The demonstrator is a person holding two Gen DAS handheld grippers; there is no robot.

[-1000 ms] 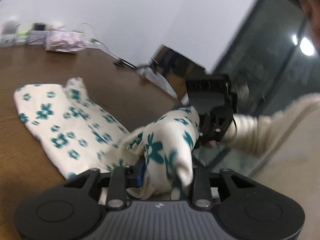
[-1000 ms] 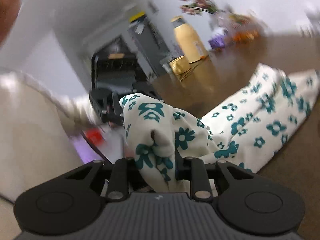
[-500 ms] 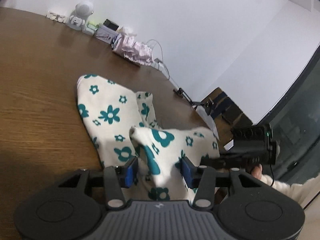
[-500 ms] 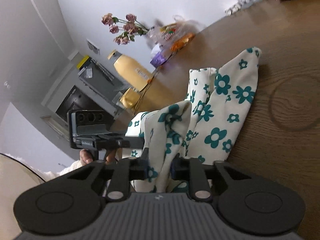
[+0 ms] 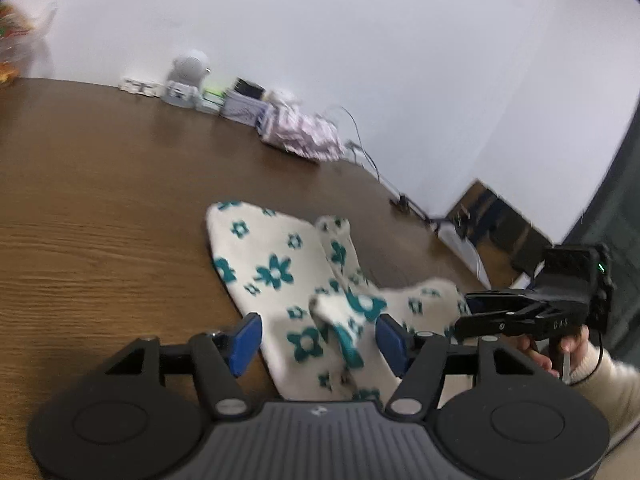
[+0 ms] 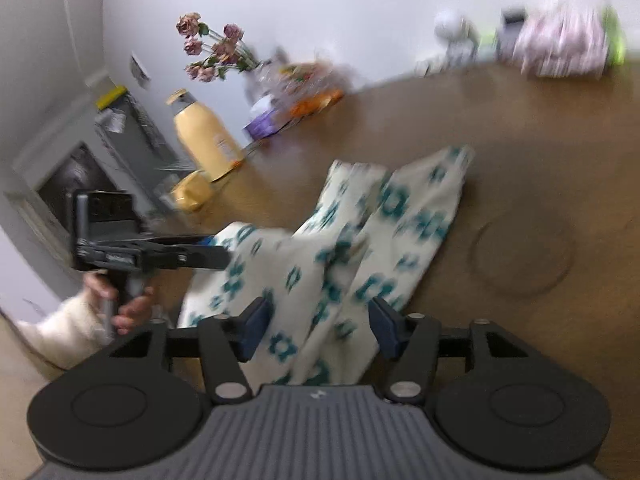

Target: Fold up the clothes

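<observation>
A cream garment (image 5: 276, 264) with teal flowers lies on the brown table (image 5: 100, 208), with a bunched fold at its near end. My left gripper (image 5: 319, 336) is open, its blue pads (image 5: 246, 338) standing wide on either side of that fold without pinching it. My right gripper (image 6: 319, 326) is also open over the garment (image 6: 416, 216), and cloth lies loose between its fingers. Each gripper shows in the other's view: the right gripper (image 5: 468, 312) at the cloth's right edge, the left gripper (image 6: 224, 258) at its left edge, each held by a hand in a cream sleeve.
Along the far wall stand a white round device (image 5: 188, 76), small boxes, a pink striped pouch (image 5: 304, 140) and cables (image 5: 360, 148). A yellow bottle (image 6: 208, 140), dried flowers (image 6: 212, 48) and snack bags (image 6: 304, 96) crowd the table's left end. A ring mark (image 6: 520, 256) shows on bare wood.
Both grippers went from shut on the lifted fold to open. The fold has dropped onto the garment, and both grippers have drawn back slightly.
</observation>
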